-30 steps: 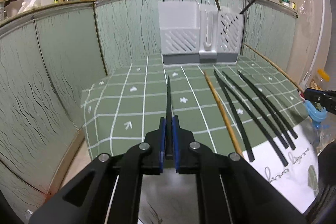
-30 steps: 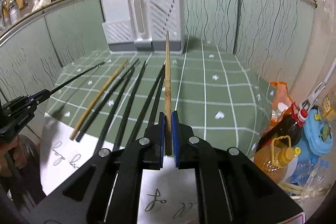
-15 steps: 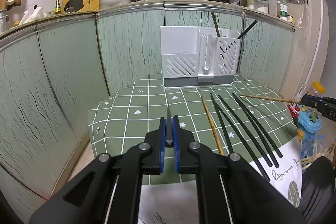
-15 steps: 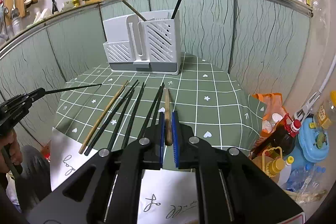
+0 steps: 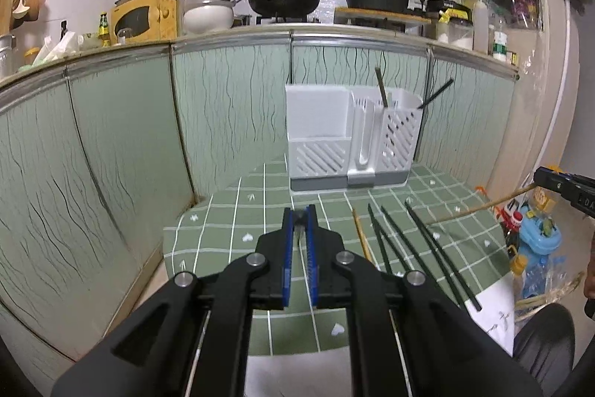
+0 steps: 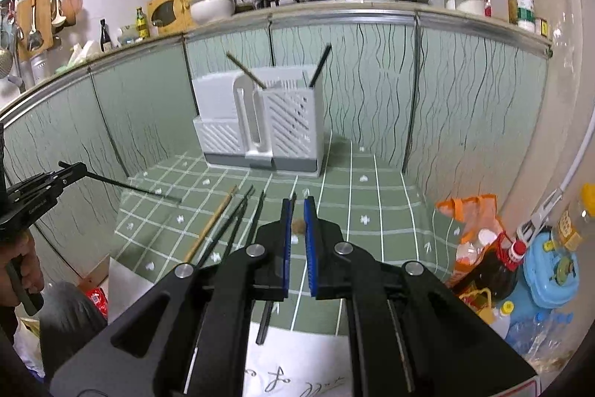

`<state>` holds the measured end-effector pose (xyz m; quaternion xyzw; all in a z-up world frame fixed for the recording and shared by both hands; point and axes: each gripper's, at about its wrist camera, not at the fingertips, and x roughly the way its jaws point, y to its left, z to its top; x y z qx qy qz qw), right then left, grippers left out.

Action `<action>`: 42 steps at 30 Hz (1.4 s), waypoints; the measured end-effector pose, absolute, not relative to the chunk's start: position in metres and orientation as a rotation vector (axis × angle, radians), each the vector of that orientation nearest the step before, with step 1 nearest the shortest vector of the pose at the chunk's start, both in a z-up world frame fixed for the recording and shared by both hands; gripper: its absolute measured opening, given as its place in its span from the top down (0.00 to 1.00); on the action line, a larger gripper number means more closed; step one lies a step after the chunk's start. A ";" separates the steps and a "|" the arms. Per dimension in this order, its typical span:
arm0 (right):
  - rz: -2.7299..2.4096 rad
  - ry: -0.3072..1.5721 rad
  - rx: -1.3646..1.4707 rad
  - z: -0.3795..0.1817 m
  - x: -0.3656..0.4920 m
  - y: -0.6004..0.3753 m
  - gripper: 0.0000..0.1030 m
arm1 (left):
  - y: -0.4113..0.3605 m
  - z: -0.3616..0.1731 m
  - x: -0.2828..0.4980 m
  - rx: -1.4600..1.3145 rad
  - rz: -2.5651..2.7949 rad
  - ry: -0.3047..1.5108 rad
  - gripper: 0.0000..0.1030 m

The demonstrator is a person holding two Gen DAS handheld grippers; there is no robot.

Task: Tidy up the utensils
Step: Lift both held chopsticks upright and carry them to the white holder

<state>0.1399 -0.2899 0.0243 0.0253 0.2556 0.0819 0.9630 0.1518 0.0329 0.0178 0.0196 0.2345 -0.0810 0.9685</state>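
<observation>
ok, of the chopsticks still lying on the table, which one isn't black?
The wooden chopstick, light brown, lying at the left end of the row, nearest the left gripper. The other chopsticks lying on the table are all black.

Left hand-held gripper (image 5: 299, 216) and right hand-held gripper (image 6: 296, 211) both clamped, angled slightly downward.

both claws risen, chopsticks lifted off table (image 5: 230, 222)

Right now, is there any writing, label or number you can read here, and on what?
"DA", cut off at the picture's edge: on the right tongs.
Small white print on the left tongs: blurred.
Handwriting on the white paper: illegible.
Labels on the counter bottles: too small.
</observation>
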 end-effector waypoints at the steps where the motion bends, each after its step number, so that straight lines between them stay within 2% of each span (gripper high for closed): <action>1: 0.168 0.512 0.051 0.029 0.141 -0.290 0.94 | 0.033 0.022 0.153 0.041 -0.167 0.471 0.94; 26: 0.203 0.458 0.010 0.100 0.176 -0.280 0.94 | -0.002 0.089 0.195 0.053 -0.241 0.458 0.94; 42: 0.237 0.425 -0.006 0.178 0.231 -0.277 0.94 | -0.054 0.162 0.259 0.012 -0.345 0.474 0.94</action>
